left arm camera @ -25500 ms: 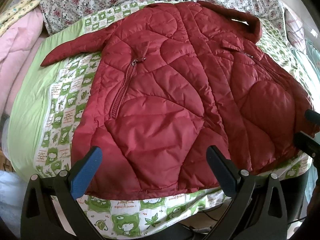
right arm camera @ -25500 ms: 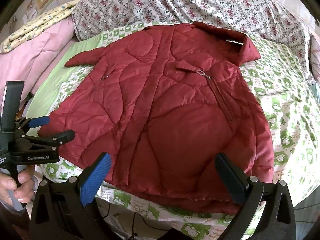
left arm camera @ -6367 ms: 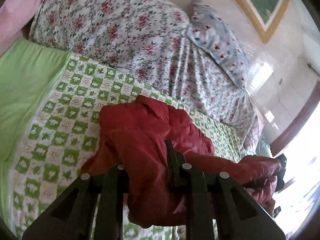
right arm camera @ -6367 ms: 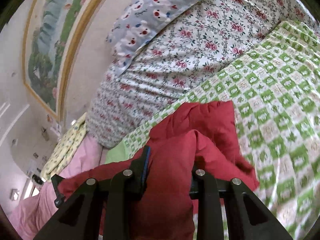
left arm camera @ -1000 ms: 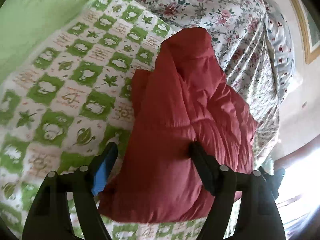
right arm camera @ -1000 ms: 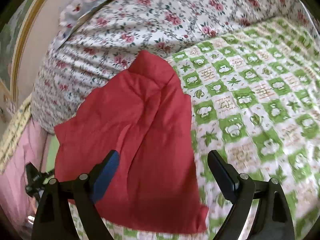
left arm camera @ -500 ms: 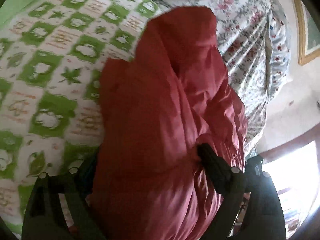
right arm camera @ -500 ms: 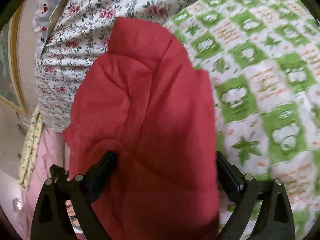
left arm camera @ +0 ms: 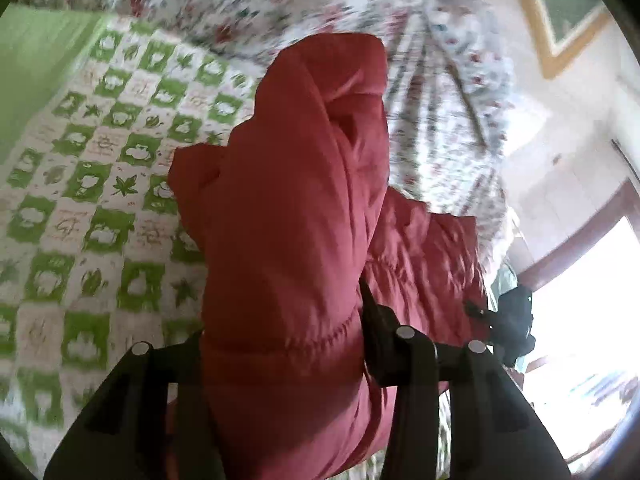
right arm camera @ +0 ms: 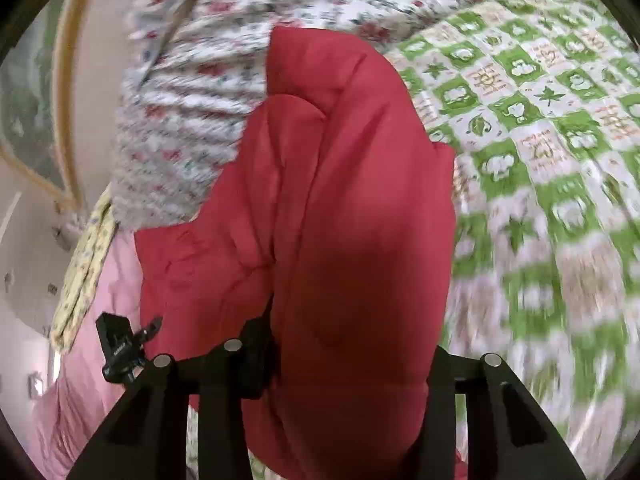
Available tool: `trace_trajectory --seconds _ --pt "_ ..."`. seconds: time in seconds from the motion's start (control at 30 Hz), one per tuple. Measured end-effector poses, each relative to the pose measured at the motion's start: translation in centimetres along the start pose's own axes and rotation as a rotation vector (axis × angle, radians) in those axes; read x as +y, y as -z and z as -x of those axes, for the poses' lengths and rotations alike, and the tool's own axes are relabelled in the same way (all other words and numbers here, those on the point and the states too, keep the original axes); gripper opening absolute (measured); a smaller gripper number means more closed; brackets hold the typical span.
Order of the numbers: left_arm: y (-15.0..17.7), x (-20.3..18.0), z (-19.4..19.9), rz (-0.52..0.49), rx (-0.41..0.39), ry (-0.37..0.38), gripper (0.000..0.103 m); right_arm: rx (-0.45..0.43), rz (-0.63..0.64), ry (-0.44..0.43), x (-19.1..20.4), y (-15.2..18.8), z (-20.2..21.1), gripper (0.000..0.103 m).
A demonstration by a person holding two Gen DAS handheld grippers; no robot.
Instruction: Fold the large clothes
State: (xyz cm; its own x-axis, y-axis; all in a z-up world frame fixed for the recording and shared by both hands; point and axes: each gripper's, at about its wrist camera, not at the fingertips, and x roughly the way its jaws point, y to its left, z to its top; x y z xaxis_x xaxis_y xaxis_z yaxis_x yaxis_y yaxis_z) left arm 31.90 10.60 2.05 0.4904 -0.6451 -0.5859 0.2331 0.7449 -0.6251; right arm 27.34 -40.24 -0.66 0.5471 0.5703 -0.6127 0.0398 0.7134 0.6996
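Note:
The red quilted jacket (left arm camera: 296,208) is folded into a thick bundle on the green-and-white checked bedspread (left arm camera: 80,208). My left gripper (left arm camera: 282,332) is shut on its near left edge, with fabric bulging between the jaws. My right gripper (right arm camera: 352,344) is shut on the near right edge of the same jacket (right arm camera: 340,208). The fingertips of both grippers are buried in the fabric. The right gripper shows at the far right of the left wrist view (left arm camera: 516,320), and the left gripper shows at the lower left of the right wrist view (right arm camera: 120,344).
A floral quilt (left arm camera: 420,60) is piled at the head of the bed. A pink blanket (right arm camera: 80,380) and a yellow patterned cloth (right arm camera: 84,272) lie at the bed's left side. A framed picture (left arm camera: 560,4) hangs on the wall. The checked bedspread (right arm camera: 560,160) stretches to the right.
Both grippers were open around the folded jacket one second ago. They have pushed in and closed on its near edge, and the bundle now stands higher in both views.

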Motion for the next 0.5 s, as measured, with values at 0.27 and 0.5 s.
trace_trajectory --seconds 0.27,0.5 --pt "7.8 -1.1 6.8 0.024 -0.009 0.035 0.042 -0.004 0.03 -0.046 2.5 8.4 6.0 0.041" --pt "13.0 -0.2 9.2 0.044 -0.015 0.011 0.042 0.008 -0.015 -0.053 1.3 12.9 6.6 0.042"
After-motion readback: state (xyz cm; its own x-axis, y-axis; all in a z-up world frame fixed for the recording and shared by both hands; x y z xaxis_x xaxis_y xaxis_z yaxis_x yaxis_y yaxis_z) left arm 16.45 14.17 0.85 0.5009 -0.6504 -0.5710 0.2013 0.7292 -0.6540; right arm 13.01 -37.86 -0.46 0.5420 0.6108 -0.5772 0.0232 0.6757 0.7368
